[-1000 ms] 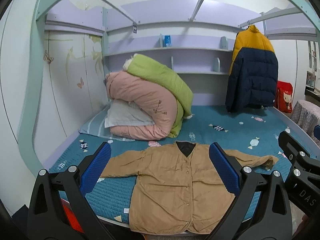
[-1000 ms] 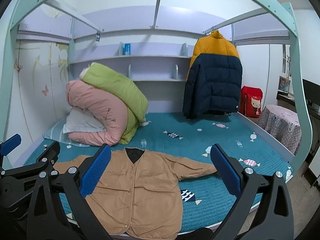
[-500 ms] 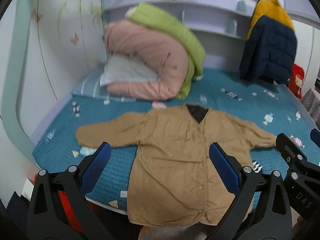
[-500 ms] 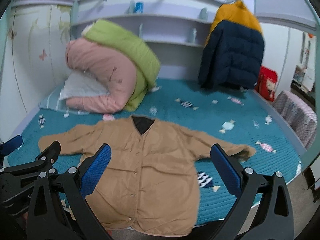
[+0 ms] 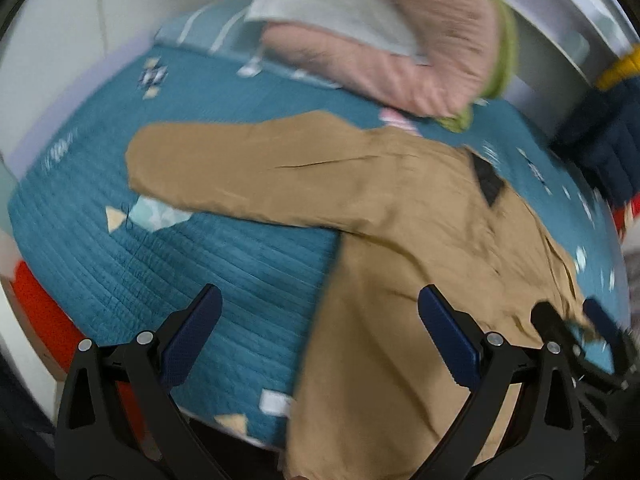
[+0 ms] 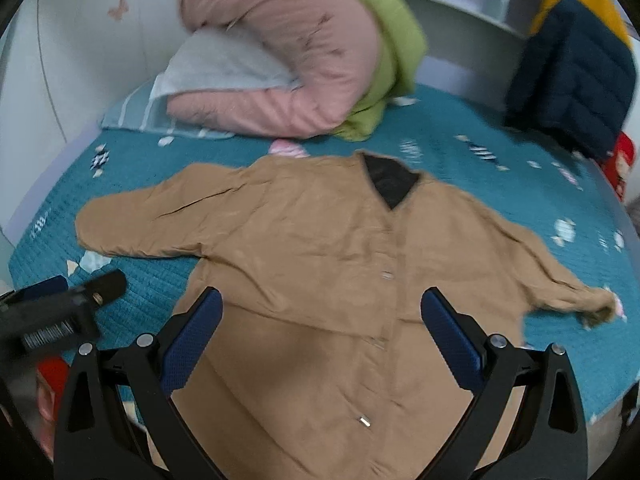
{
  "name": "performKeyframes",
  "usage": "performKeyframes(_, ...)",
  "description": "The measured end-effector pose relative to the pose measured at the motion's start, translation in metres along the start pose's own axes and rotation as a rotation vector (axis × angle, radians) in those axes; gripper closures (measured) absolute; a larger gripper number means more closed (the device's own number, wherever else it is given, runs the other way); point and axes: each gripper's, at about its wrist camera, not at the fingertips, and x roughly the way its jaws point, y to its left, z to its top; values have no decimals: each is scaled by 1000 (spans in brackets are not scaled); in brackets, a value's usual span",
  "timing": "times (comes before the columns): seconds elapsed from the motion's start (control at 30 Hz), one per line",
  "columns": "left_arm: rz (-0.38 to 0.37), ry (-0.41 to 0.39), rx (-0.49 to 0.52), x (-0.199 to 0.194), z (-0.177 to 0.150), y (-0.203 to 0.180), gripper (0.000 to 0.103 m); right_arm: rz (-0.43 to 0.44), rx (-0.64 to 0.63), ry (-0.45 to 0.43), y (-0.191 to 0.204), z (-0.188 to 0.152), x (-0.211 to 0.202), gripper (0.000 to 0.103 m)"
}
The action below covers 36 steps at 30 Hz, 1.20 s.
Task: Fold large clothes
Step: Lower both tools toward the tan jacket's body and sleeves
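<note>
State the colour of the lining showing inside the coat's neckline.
Black, at the lining in the tan coat; clearest in the right wrist view.

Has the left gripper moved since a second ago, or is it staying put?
Yes. The left gripper has dipped down toward the teal quilted bed: the tan button-front jacket now fills the view, and the shelves have gone.

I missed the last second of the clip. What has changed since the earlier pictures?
Both grippers, left gripper and right gripper, have come down and forward toward the tan jacket, tilting to face the bed. Nothing was grasped; both remain open. The jacket still lies spread flat, sleeves out.
</note>
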Motion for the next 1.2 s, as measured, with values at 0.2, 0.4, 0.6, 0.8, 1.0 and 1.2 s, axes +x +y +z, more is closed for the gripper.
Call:
performKeyframes(0.2, 89, 62, -151, 66, 35, 96, 5, 28, -22, 48, 19, 15, 65, 7)
performKeyframes(0.4, 184, 28, -283, 97, 58, 179, 5, 28, -37, 37, 36, 31, 111, 7)
performKeyframes(0.6, 154, 61, -379, 125, 70, 221, 5, 41, -40, 11, 49, 45, 135, 7)
performKeyframes(0.8, 227, 52, -265, 130, 83, 210, 22, 52, -58, 21, 57, 48, 151, 11)
performKeyframes(1.0, 144, 7, -241, 121, 90, 201, 84, 162, -104, 106, 83, 43, 176, 62)
performKeyframes(1.2, 75, -138, -155, 63, 100, 166, 88, 197, -138, 169, 93, 33, 208, 67)
